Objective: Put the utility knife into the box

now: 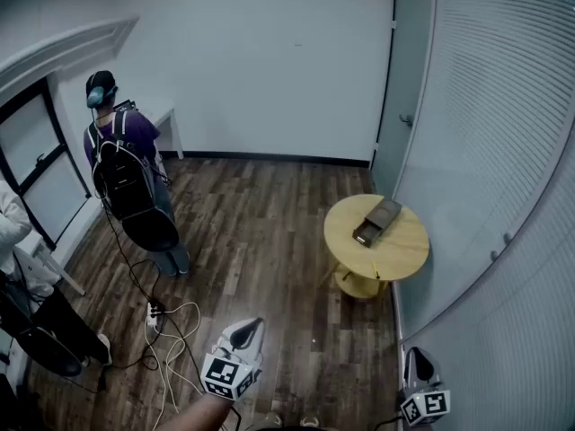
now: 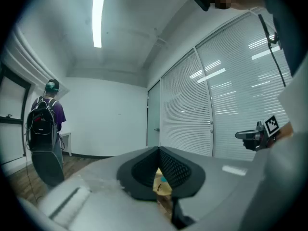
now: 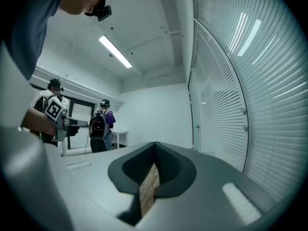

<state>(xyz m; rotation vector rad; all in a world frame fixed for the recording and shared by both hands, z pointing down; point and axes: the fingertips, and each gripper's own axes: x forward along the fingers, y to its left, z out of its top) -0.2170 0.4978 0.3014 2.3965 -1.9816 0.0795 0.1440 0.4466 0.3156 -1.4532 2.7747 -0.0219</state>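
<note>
A brown box lies open on a small round yellow table by the glass wall. A thin small thing at the table's near edge could be the utility knife; it is too small to tell. Both grippers hang low over the floor, well short of the table. My left gripper has its jaws together with nothing held; a sliver of yellow shows through the slit below the tips. My right gripper is shut and empty too, with floorboards showing through its slit.
A person with a black backpack stands at the left near a white desk. Another person is at the left edge. Cables trail over the wooden floor. A blind-covered glass wall and a door run along the right.
</note>
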